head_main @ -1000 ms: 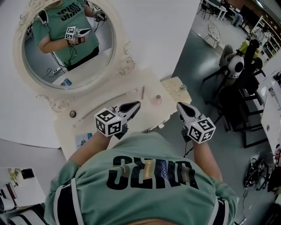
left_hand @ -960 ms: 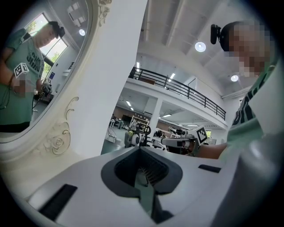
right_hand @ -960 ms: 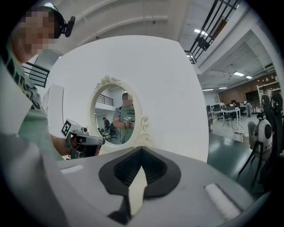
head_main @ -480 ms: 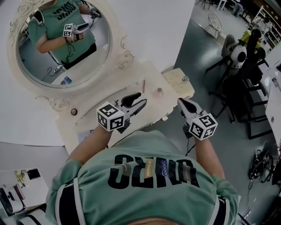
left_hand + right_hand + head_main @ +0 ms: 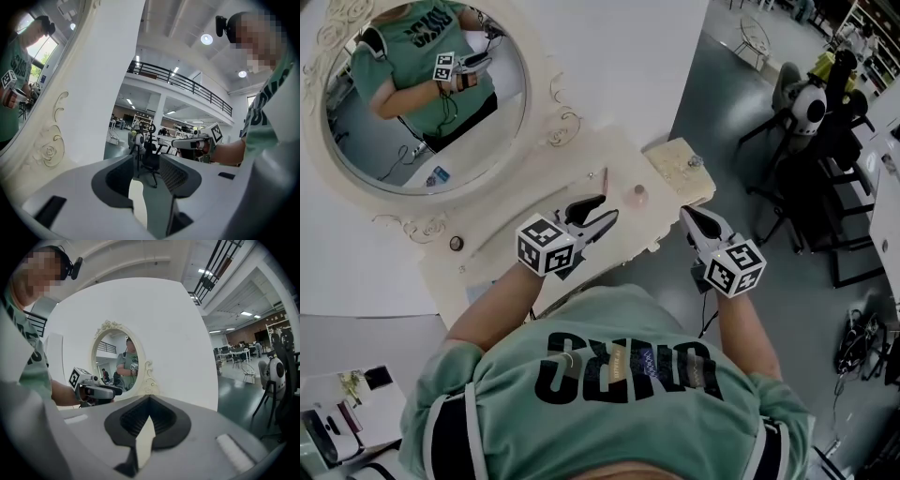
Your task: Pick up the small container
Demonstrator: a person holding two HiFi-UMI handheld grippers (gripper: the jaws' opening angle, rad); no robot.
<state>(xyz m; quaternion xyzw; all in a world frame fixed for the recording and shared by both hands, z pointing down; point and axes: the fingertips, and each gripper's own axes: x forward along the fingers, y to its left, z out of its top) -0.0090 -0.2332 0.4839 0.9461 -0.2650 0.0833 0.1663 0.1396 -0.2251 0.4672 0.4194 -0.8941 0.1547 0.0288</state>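
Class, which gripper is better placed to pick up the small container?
Probably left. The left gripper, whose jaws have just been opening with nothing between them, hovers over the table beside the small container; the right gripper is shut.

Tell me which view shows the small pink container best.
Head view: the small container stands in plain sight on the vanity top. The left and right gripper views show nothing of it, only the room, wall and mirror.

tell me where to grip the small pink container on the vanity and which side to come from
Take the small pink container across its sides, coming in from the person's edge of the vanity top. It stands alone with bare surface around it, so probably nothing blocks that. The left gripper, jaws just opened with nothing between them, is nearest.
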